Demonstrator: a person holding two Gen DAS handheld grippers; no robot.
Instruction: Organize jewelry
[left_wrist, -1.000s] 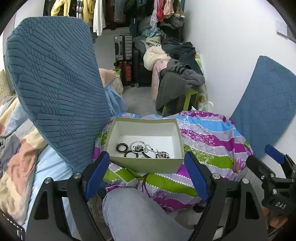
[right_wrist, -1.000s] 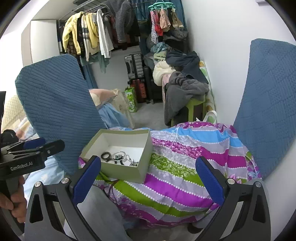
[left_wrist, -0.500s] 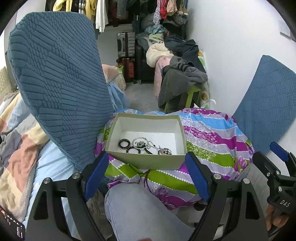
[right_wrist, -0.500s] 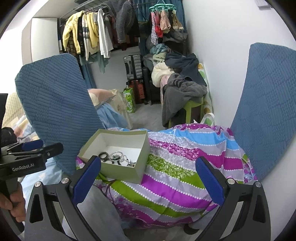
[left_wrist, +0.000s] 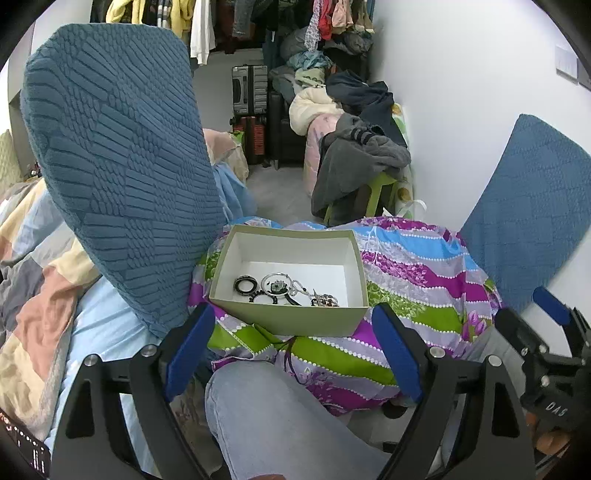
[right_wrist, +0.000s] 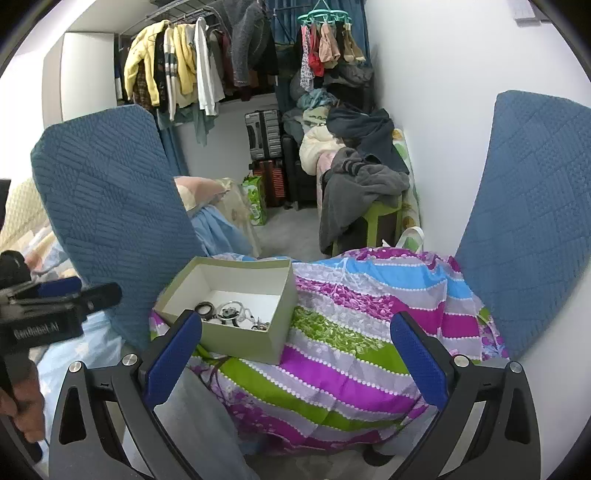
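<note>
The box (left_wrist: 288, 317) is olive-green outside and white inside, holding black and silvery jewelry (left_wrist: 280, 288). The cloth (right_wrist: 369, 325) under it has purple, magenta, lime-green, sky-blue and lavender stripes with floral print and white dotted lines. Both cushions (left_wrist: 118, 166) are teal-blue with ribbed quilting. The pads (right_wrist: 417, 365) are royal blue on black frames.

"DAS" on right tongs (left_wrist: 554, 332), inverted.
</note>
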